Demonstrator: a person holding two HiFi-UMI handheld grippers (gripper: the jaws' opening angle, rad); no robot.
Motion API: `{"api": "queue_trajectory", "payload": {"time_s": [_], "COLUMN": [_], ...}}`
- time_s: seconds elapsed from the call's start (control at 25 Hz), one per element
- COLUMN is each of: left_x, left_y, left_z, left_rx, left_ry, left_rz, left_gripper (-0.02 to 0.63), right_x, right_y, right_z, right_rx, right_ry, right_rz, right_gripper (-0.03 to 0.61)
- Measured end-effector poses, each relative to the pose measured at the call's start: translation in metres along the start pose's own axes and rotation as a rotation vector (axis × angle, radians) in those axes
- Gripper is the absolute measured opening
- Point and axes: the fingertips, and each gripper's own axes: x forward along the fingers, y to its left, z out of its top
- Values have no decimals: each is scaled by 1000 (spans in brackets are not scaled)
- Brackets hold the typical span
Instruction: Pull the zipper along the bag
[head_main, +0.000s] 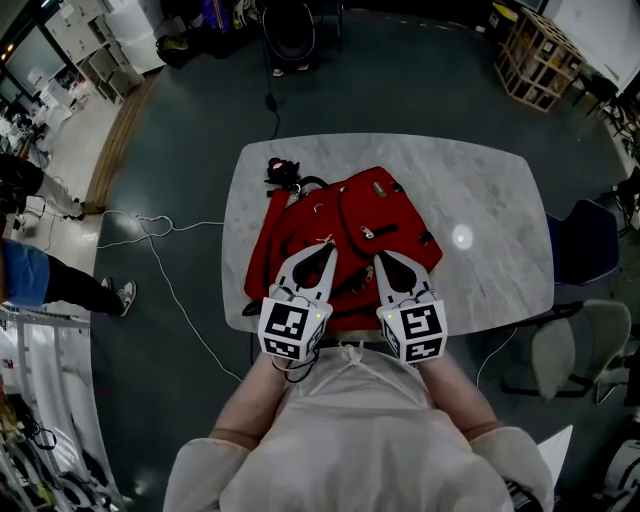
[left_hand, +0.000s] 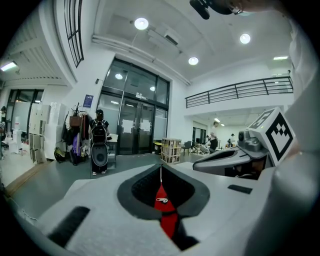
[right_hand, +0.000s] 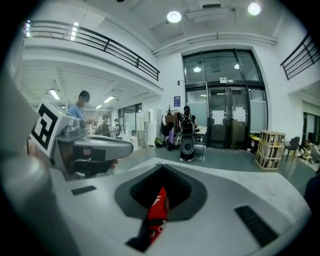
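The counter (head_main: 480, 190) is pale, marble-veined stone with rounded corners. On it lies the bag (head_main: 340, 215), red fabric, flat and rumpled, crossed by black straps and dark zipper lines with small metal pulls. A black clump (head_main: 285, 172) sits at its far left corner. Around the counter are a dark floor, a white cable (head_main: 170, 270) trailing at the left, a grey chair (head_main: 575, 350) at the right and a wooden crate (head_main: 535, 55) farther off.

Both white grippers point away from the person over the bag's near edge, side by side and close together, each nearly level.

The left gripper (head_main: 325, 252) has its jaws together. Through their dark opening show red cloth and a silver zipper pull (left_hand: 161, 200). A thin pale line runs up to the tips, and whether it is pinched I cannot tell.

The right gripper (head_main: 383, 260) has its jaws closed with a fold of the red fabric, printed in white, standing between them.
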Motion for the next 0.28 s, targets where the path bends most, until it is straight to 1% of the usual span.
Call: {"api": "queue_trajectory", "payload": {"time_s": [0.28], "left_x": [6], "left_y": [1], "left_z": [-8], "left_rx": [3], "left_ry": [37], "left_rz": [-8], "left_gripper": [20], "right_x": [7], "right_y": [-3], "right_z": [-4], "right_rx": [6], "right_ry": [17], "right_rz": [-1], "right_gripper": [26]}}
